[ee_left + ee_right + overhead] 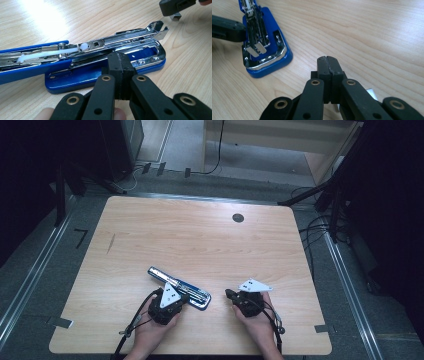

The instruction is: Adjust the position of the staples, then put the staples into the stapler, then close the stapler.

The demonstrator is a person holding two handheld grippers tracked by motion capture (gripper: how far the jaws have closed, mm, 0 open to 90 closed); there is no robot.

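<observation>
A: Where's the stapler (179, 287)?

B: Opened flat on the near part of the table (200, 240), blue base up against the left gripper (176, 296), whose jaws are pressed together at its edge.

A: And the right gripper (229, 294)?

B: Jaws closed on nothing, just right of the stapler, bare wood between. A dark round grommet (238, 218) sits far off.

Light wooden table (200, 235), round dark grommet (238, 218) near far edge, grey floor (30, 270)
</observation>
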